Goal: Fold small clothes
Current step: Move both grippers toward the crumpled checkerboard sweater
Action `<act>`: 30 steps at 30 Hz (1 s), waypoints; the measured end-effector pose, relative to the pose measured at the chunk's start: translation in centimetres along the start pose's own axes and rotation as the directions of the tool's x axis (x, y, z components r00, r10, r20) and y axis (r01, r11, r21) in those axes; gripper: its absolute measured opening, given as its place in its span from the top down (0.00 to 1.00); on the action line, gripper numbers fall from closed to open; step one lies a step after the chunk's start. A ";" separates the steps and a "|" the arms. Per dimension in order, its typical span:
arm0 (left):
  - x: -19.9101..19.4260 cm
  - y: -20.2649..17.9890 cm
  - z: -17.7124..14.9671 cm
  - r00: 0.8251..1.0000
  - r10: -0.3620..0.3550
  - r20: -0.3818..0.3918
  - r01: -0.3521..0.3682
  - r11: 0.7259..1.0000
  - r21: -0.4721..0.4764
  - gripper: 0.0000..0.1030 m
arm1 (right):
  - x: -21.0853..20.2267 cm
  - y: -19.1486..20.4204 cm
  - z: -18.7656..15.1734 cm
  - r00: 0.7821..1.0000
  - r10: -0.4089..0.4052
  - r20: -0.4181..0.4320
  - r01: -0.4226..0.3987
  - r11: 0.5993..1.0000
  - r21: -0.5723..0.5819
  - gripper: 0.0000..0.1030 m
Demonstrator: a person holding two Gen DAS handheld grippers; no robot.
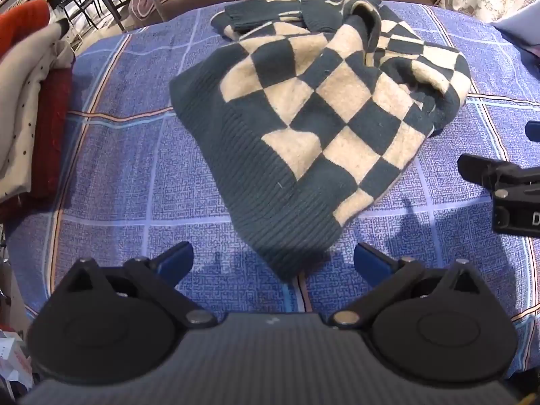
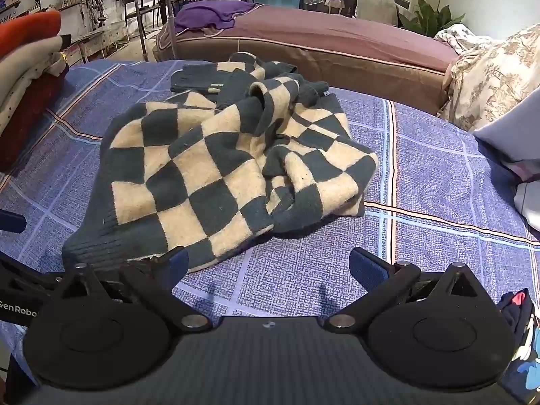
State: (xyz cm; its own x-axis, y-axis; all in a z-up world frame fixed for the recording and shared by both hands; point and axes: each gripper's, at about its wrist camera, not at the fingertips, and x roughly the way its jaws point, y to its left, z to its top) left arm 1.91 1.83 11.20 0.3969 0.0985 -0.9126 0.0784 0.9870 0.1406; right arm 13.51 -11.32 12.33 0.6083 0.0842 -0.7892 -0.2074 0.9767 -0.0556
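Left gripper (image 1: 273, 261): jaws spread wide, nothing between the blue pads, hanging just off the ribbed dark hem of the checkered sweater (image 1: 317, 108). Hem corner sits right between the two fingertips in the left wrist view, but no contact visible.

Right gripper (image 2: 266, 263): also released, empty, over bare bedspread (image 2: 438, 175). Its left pad overlaps the sweater's near edge in the right wrist view; can't tell whether it touches or just hovers above.

Sweater: dark green and cream checks, crumpled mid-bed, not folded. Hem end toward the near edge, sleeves and cuffs bunched toward the far edge. The right half is rumpled into folds, so the neck opening and sleeve layout are hard to make out.

Each gripper shows up only partly in the other's view, cut by the frame edge.

Left edge of the bed: stack of folded clothes (image 1: 30, 101), orange, grey, dotted cream, dark red, cut off by the frame. Right edge: pale pillows (image 2: 506, 128), partly cropped. Beyond the far edge, a brown bed (image 2: 320, 50) with a purple garment (image 2: 212, 13). Background shelving is too distorted to read.
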 end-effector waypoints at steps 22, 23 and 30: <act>1.8 1.2 -1.7 0.998 -0.030 -0.056 0.026 0.997 -0.067 0.00 | -0.4 0.3 -0.5 0.999 0.038 0.024 -0.038 0.999 0.022 0.00; 1.8 1.2 -1.7 0.998 -0.031 -0.060 0.027 0.997 -0.066 0.00 | -0.4 0.2 -0.5 0.999 0.048 0.012 -0.048 0.998 0.032 0.00; 2.0 1.2 -1.3 0.997 -0.030 -0.069 0.026 0.998 -0.055 0.00 | -0.3 -0.2 -0.3 0.998 0.054 0.025 -0.055 0.998 0.042 0.00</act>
State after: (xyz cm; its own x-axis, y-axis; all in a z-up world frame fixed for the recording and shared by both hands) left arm 1.61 3.37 9.04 0.3306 0.0774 -0.9406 0.0388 0.9947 0.0955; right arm 13.10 -11.65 12.41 0.6155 0.1417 -0.7753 -0.2082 0.9780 0.0134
